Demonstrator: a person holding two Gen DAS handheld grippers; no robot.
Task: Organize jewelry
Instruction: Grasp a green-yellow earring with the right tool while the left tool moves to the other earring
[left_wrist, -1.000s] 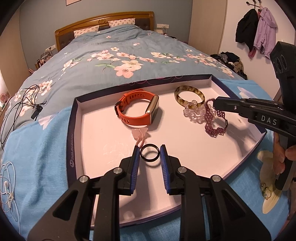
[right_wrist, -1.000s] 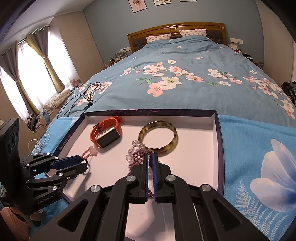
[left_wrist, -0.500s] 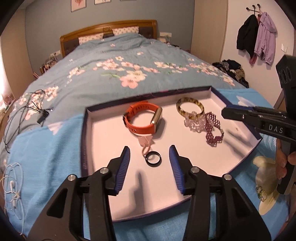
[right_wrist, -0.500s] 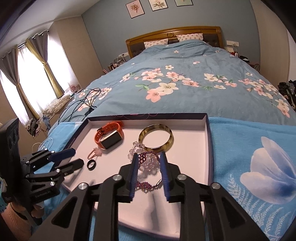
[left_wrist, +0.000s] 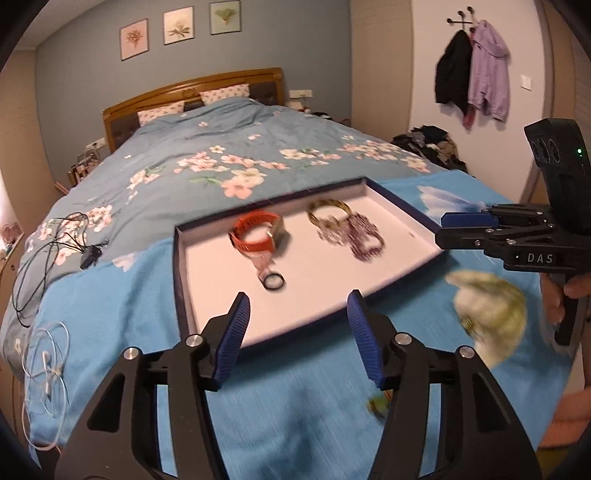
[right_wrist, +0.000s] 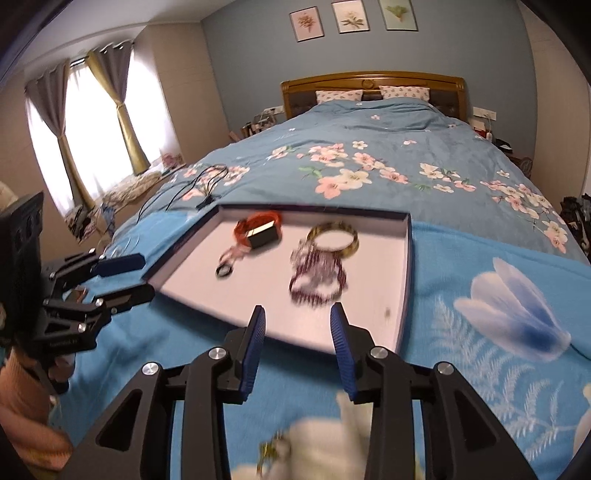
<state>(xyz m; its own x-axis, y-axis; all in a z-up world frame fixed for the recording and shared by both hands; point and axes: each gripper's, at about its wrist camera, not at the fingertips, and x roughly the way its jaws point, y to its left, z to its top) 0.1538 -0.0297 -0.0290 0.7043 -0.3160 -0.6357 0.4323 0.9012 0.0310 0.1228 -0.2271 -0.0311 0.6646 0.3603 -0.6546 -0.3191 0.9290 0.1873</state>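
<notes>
Nearest the left-wrist camera, the left gripper hangs over the bright blue blanket with its blue-padded jaws spread wide and nothing between them, just short of the near rim of the tray. In the right-wrist view the right gripper is likewise wide open and empty, poised before the tray's near edge, with a pale shell-shaped dish blurred below it and a small gold piece at the dish's edge; what that piece is cannot be told. Inside the shallow, dark-rimmed tray, a small black ring lies closest, with a pale pink charm just beyond it, touching or nearly so. Farther in sits an orange smartwatch, and to its right a purple beaded bracelet lies against a clear beaded piece and a tortoiseshell bangle, all blurred. White earphones and a tangle of black cable lie on the bed to the left. Beyond the tray spreads the floral duvet, up to the wooden headboard and three framed prints.
</notes>
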